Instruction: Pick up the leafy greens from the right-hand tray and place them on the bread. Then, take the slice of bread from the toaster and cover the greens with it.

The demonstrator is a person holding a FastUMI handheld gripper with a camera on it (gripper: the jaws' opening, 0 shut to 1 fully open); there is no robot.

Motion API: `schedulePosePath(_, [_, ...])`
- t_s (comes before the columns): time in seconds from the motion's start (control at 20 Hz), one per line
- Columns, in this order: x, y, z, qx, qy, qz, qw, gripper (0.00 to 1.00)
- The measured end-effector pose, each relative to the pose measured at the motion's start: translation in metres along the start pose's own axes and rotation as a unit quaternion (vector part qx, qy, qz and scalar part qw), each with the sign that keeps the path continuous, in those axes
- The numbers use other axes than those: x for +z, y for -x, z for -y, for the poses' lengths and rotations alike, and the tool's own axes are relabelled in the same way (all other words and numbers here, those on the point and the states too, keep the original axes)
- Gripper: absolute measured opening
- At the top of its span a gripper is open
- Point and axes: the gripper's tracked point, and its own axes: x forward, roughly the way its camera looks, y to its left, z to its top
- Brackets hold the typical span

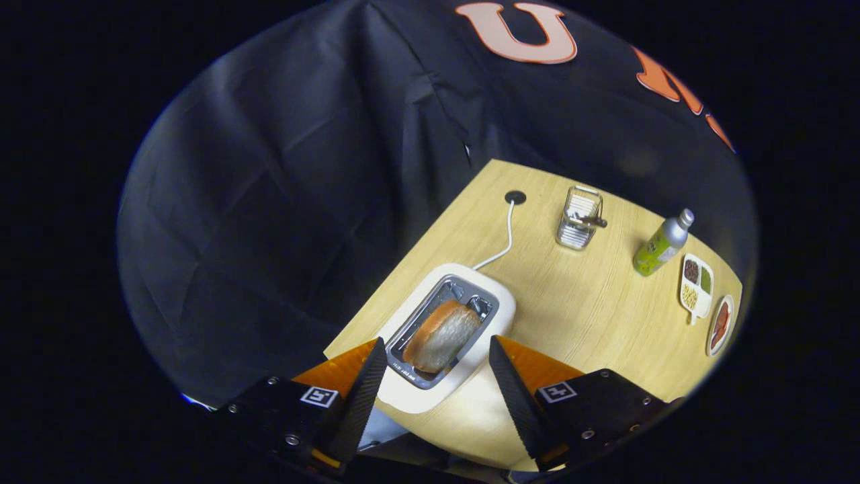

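Observation:
A white toaster (497, 302) stands on the wooden table (578, 309), its metal slot facing up. A slice of bread (441, 336) with a brown crust sticks out of the slot at a tilt. My gripper (438, 353) hovers above the toaster, open, with one finger on each side of the slice and not touching it. Far beyond the right finger lies a white divided tray (696, 286) with dark, green and yellowish fillings, and past it a small oval plate (719, 325) with something red on it.
The toaster's white cord (505, 238) runs to a round hole (515, 197) in the tabletop. A clear wire-lined container (579, 217) and a green bottle (660, 245) with a silver cap stand further back. The table's left edge drops off next to the toaster.

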Motion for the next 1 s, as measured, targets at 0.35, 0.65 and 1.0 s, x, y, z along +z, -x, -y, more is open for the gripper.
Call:
schedulePosePath(0.35, [0.005, -0.034, -0.010, -0.018, -0.031, -0.039, 0.999, 0.87])
schedulePosePath(0.65, [-0.004, -0.050, 0.001, -0.036, -0.068, -0.069, 0.995, 0.74])
schedulePosePath(1.0, [-0.019, -0.055, 0.020, -0.060, -0.076, -0.087, 0.991, 0.49])
